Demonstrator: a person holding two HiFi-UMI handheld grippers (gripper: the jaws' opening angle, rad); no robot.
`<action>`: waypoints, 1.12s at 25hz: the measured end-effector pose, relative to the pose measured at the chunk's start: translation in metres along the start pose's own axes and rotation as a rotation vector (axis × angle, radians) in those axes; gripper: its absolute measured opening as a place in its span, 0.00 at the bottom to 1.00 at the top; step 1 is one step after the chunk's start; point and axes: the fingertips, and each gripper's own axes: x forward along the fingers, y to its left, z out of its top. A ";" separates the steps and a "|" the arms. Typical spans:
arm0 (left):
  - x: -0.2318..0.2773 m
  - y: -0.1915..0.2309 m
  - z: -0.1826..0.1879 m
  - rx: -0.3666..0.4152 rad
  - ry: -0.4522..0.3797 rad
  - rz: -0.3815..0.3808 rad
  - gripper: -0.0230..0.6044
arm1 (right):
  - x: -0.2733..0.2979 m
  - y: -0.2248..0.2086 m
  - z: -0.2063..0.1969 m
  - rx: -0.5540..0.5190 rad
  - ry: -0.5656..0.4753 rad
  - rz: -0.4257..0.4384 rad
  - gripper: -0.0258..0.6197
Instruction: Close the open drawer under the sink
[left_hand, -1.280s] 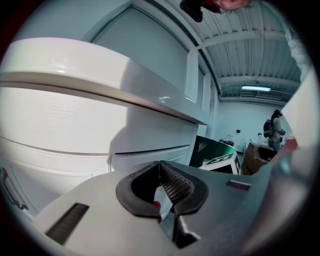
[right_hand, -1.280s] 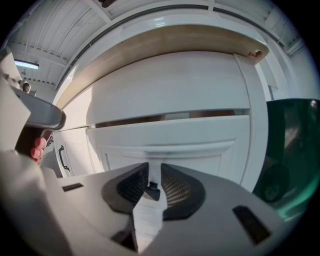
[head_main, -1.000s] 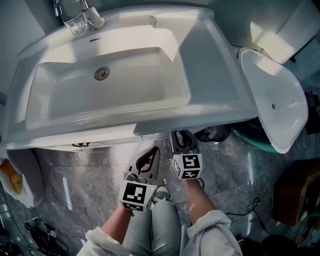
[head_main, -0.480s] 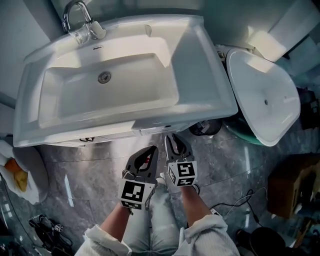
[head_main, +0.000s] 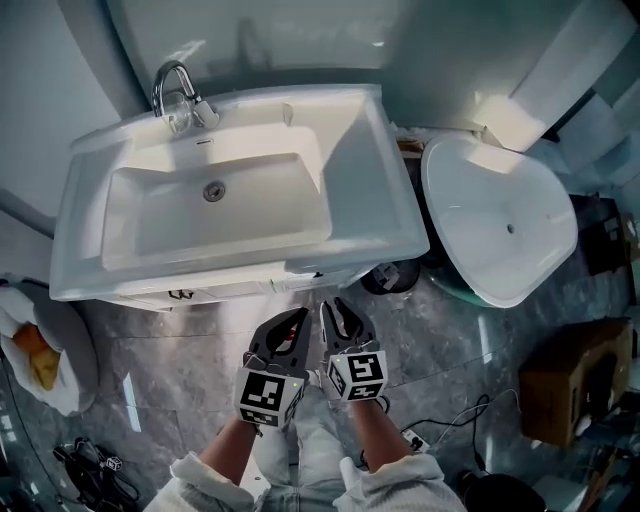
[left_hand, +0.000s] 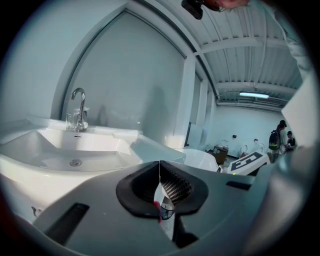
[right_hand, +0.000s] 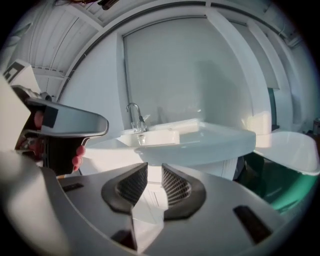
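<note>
The white sink sits on its vanity, and the drawer front shows only as a thin white strip under the sink's front rim, with a dark handle at its left. Whether it sits flush I cannot tell. Both grippers hover side by side over the floor in front of the vanity, apart from it and pointing toward it. My left gripper is shut, its tips touching with nothing between them. My right gripper stands partly open and empty. The sink rises beyond its jaws.
A chrome faucet stands at the sink's back. A loose white basin leans at the right over a green tub. A brown box is further right, cables and a white bag at the left. The floor is grey marble.
Both grippers have lifted and drawn back from the vanity front. The head view has risen too, so the sink looks smaller and farther off. Neither gripper's jaws have changed.
</note>
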 end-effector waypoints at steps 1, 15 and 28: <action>-0.002 -0.003 0.007 0.003 -0.010 -0.003 0.06 | -0.005 0.000 0.009 -0.001 -0.009 0.002 0.18; -0.042 -0.033 0.094 0.018 -0.126 -0.053 0.06 | -0.073 0.037 0.121 -0.030 -0.098 0.046 0.14; -0.063 -0.045 0.145 0.034 -0.187 -0.072 0.06 | -0.112 0.071 0.194 -0.082 -0.195 0.135 0.09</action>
